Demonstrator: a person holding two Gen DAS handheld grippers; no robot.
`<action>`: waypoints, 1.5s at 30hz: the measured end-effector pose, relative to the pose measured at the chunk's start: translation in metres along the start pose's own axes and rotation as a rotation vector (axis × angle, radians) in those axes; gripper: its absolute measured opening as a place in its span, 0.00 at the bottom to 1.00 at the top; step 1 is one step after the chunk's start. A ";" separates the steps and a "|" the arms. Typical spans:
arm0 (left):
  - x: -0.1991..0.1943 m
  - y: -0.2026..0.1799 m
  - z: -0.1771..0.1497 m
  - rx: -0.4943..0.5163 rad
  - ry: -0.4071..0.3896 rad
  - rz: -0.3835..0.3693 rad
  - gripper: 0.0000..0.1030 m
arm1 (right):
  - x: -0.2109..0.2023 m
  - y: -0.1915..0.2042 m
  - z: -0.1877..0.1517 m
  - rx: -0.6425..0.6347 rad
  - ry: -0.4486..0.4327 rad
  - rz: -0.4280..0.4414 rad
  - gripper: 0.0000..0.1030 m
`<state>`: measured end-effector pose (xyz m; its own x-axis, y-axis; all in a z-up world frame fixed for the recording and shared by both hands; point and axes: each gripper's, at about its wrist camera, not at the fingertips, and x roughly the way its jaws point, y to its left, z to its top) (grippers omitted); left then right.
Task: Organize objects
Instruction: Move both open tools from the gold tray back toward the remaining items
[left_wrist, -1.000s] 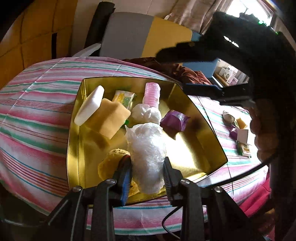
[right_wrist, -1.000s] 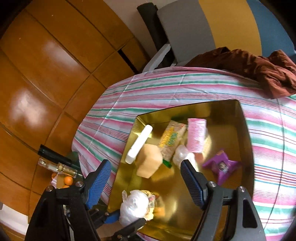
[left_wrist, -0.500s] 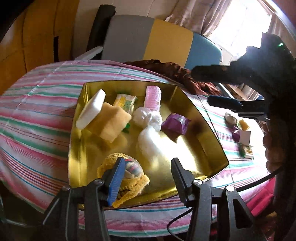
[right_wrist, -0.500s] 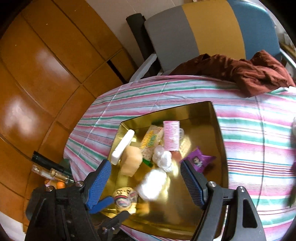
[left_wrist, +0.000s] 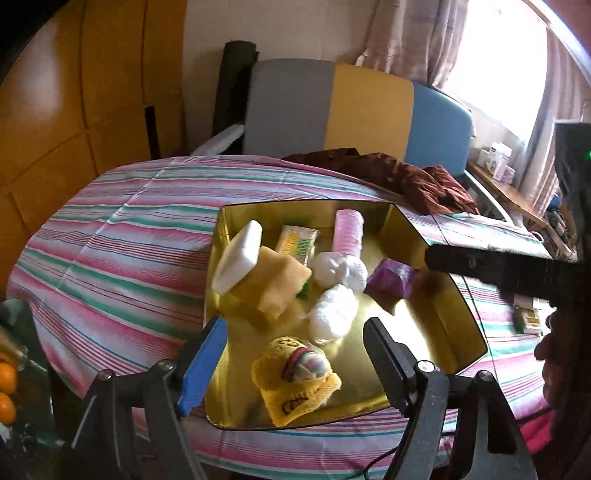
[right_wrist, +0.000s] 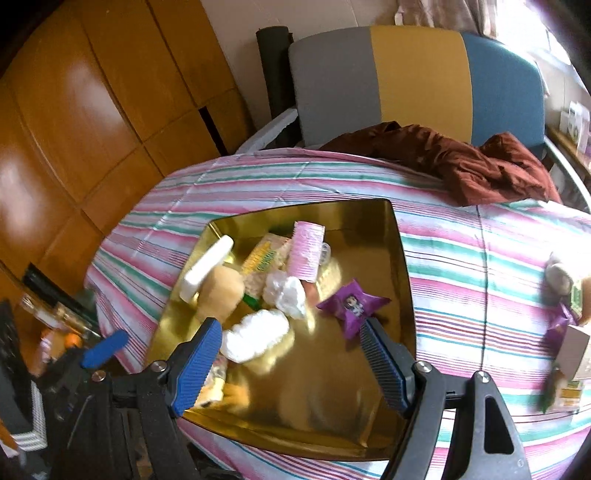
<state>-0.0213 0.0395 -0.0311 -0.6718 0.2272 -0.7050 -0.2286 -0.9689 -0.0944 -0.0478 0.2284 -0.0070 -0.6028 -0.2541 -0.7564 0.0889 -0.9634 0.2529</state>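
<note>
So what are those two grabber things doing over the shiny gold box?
A person is tidying small things into the gold tin on the striped tablecloth. Both grabbers are open and empty. The left gripper hovers over the tin's near edge, above a yellow cloth bundle and a white plastic-wrapped bundle. The right gripper hangs over the tin too. More small items wait on the cloth outside it.

At frame center, a gold tray (left_wrist: 436, 258) holds a white plastic bundle (left_wrist: 332, 314) just above the left gripper (left_wrist: 295, 349), whose jaws gape empty.
</note>
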 end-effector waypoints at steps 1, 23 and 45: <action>-0.001 0.000 0.000 -0.002 -0.003 0.003 0.75 | 0.000 0.001 -0.002 -0.006 -0.003 -0.012 0.76; -0.012 -0.007 -0.002 0.022 -0.039 0.029 0.81 | -0.007 -0.004 -0.022 -0.022 -0.035 -0.099 0.76; 0.000 -0.047 0.001 0.123 -0.005 -0.037 0.82 | -0.017 -0.067 -0.036 0.096 -0.022 -0.193 0.76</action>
<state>-0.0114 0.0848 -0.0265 -0.6645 0.2636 -0.6993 -0.3380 -0.9406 -0.0333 -0.0149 0.2939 -0.0324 -0.6187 -0.0629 -0.7831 -0.1050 -0.9812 0.1618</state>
